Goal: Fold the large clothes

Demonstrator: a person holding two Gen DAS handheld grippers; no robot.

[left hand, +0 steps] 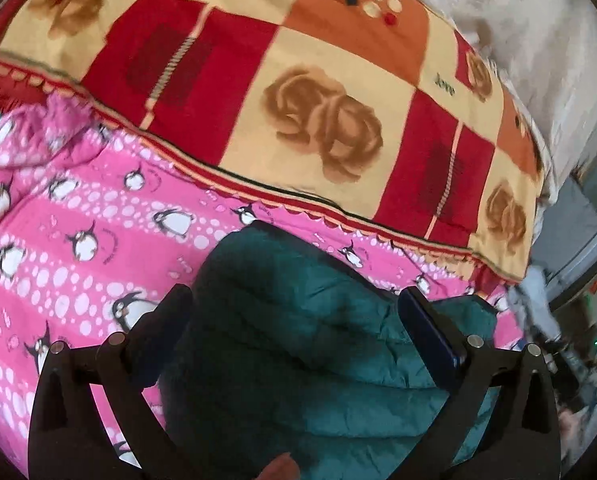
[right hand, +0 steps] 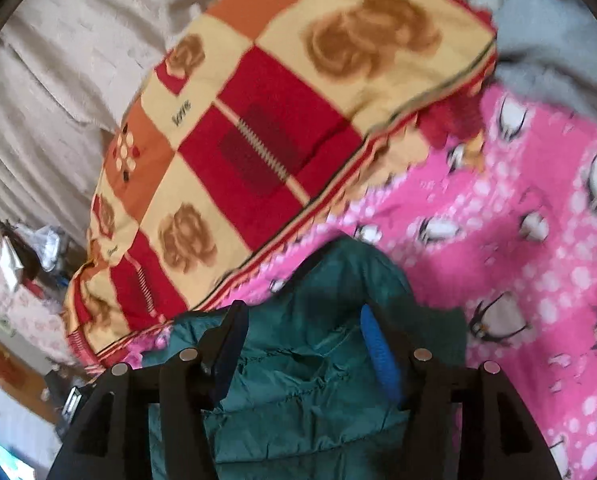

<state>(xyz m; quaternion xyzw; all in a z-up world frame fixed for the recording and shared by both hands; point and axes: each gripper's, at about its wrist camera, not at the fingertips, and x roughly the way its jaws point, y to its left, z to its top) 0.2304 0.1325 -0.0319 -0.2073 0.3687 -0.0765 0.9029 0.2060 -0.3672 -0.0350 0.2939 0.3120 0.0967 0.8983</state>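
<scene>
A dark teal quilted jacket [left hand: 298, 344] lies on a pink penguin-print sheet [left hand: 78, 216]. In the left wrist view my left gripper [left hand: 294, 300] hovers over the jacket. Its jaws are spread wide and nothing is pinched between its fingers [left hand: 430, 332]. The right wrist view shows the same jacket [right hand: 318, 380] bunched beneath my right gripper [right hand: 302, 312]. That gripper's jaws stand partly apart, and the blue pad [right hand: 378, 356] and the dark pad sit on either side of the fabric without pressing it.
A folded blanket [left hand: 330, 92] with red, cream and orange squares and brown roses lies just beyond the jacket, also in the right view [right hand: 238, 152]. Beige bedding [right hand: 58, 80] is behind it. Cluttered furniture [left hand: 578, 320] stands past the bed's edge.
</scene>
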